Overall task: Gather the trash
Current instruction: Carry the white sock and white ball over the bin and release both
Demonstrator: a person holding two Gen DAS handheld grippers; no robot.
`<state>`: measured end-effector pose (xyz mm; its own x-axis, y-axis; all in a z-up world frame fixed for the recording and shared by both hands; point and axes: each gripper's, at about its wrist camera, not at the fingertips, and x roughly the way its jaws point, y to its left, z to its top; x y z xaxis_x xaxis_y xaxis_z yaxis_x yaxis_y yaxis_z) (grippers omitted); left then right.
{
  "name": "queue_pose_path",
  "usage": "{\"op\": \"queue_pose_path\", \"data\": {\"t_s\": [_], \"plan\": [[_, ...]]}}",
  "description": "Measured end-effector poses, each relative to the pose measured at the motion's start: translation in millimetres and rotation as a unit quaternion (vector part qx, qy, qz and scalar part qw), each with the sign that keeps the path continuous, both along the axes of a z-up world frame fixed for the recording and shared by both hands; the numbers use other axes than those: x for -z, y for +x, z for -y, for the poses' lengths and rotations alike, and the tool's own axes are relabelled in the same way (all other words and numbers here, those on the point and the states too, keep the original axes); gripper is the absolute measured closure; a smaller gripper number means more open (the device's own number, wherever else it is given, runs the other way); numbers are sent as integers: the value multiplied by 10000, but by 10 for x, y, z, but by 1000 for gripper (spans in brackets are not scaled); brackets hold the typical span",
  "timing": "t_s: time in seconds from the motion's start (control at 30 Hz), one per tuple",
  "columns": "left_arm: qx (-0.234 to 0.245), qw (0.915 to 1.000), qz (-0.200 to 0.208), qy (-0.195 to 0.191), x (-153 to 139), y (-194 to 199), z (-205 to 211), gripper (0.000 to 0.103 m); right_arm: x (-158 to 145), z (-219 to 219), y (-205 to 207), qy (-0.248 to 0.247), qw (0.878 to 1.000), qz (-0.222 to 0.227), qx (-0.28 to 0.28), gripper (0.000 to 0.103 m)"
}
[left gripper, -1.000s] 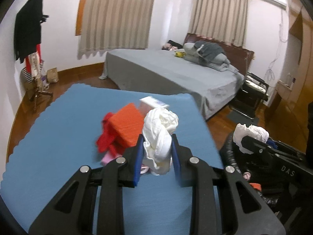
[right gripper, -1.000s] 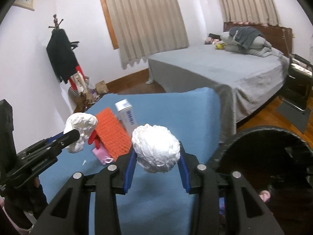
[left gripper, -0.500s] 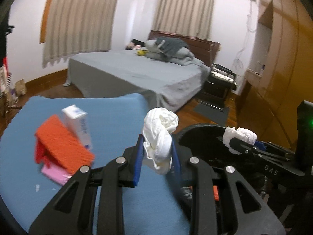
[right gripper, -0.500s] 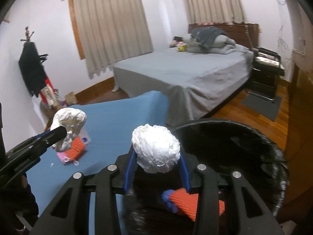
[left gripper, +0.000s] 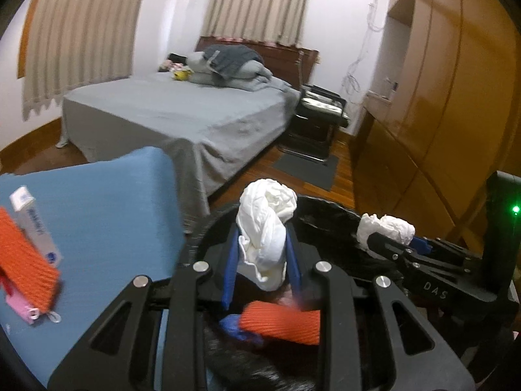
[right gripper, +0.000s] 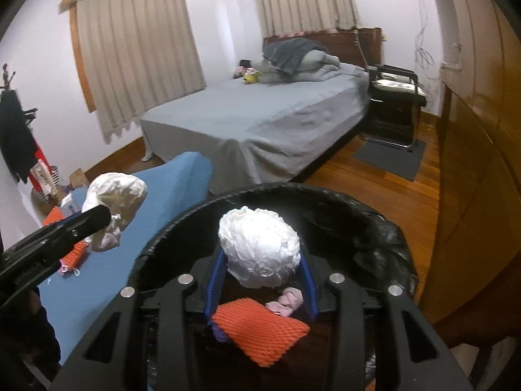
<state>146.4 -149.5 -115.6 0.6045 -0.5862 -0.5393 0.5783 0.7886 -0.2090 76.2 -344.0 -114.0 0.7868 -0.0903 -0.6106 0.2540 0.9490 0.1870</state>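
Observation:
My left gripper (left gripper: pixel 260 260) is shut on a twisted white paper wad (left gripper: pixel 265 228) and holds it over the black-lined trash bin (left gripper: pixel 325 208). My right gripper (right gripper: pixel 262 277) is shut on a round crumpled white paper ball (right gripper: pixel 260 247), also over the bin (right gripper: pixel 374 228). Inside the bin lie an orange foam net (right gripper: pixel 260 329), a pink scrap (right gripper: pixel 288 301) and something blue (left gripper: pixel 237 325). The right gripper with its ball shows in the left wrist view (left gripper: pixel 384 228); the left one shows in the right wrist view (right gripper: pixel 110 208).
A blue-covered table (left gripper: pixel 107 215) stands left of the bin, with an orange foam net (left gripper: pixel 22 260), a white box (left gripper: pixel 35 224) and a pink item (left gripper: pixel 22 309). A grey bed (right gripper: pixel 260 120), a black chair (right gripper: pixel 394 97) and wooden wardrobes (left gripper: pixel 439 97) are beyond.
Both grippers have swung right from above the table to above the bin, each still holding its paper. The bin's contents have come into view.

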Motion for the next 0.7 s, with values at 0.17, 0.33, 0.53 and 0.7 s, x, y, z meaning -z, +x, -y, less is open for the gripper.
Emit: {"op": "queue_pose_path", "data": {"t_s": [0.17, 0.33, 0.53, 0.7], "plan": [[306, 9995, -104, -19, 110, 5, 193, 60, 48, 162, -67, 13, 9997, -58, 245, 56], [202, 9997, -132, -2, 150, 0, 119, 51, 38, 246, -124, -8, 9993, -6, 374, 43], [-272, 9996, 100, 15, 20, 23, -193, 31, -34, 209, -134, -74, 9990, 173, 410, 8], [-779, 9965, 267, 104, -66, 67, -623, 22, -103, 8, -51, -188, 9993, 227, 222, 6]]}}
